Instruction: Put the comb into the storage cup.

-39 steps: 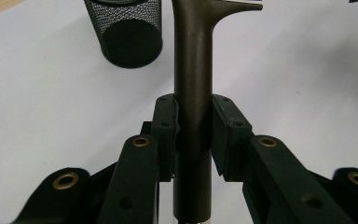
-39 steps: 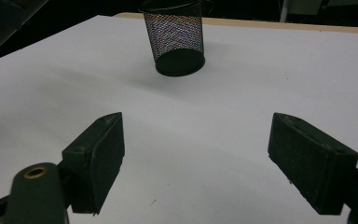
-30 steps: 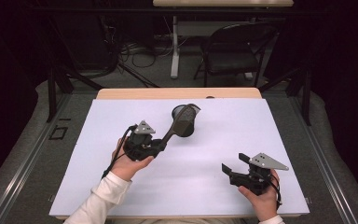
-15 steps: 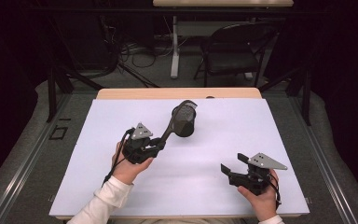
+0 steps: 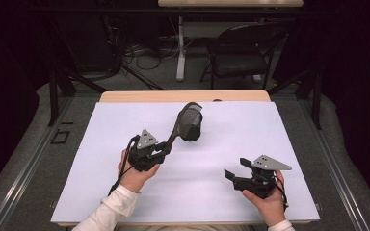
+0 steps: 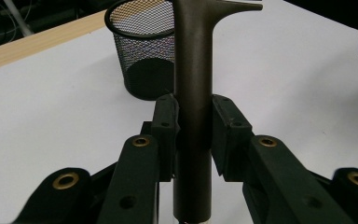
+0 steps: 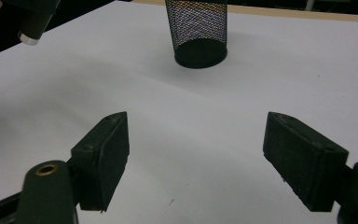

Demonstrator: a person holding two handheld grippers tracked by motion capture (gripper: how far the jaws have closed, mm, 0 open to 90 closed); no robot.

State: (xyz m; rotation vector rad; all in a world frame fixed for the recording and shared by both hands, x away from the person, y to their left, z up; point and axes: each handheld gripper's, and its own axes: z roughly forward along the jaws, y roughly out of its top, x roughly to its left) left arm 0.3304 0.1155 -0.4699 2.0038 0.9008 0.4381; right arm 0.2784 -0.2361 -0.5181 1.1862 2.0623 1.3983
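Partly, the dark long-handled flat utensil (image 5: 177,129) is cut off at the top of the left gripper view, so its head is hard to read there. At frame centre the left gripper (image 5: 163,150) clamps its handle, head over the black wire-mesh cup (image 5: 191,127). At lower right, the right gripper (image 5: 230,175) has just narrowed slightly, wide and empty over bare white table (image 5: 279,130).

Left gripper (image 5: 166,148) clamped, right gripper (image 5: 235,169) agape.

mesh cup (image 5: 191,128) mid-table (image 5: 294,144) – utensil (image 5: 180,124) head over its rim, handle left.
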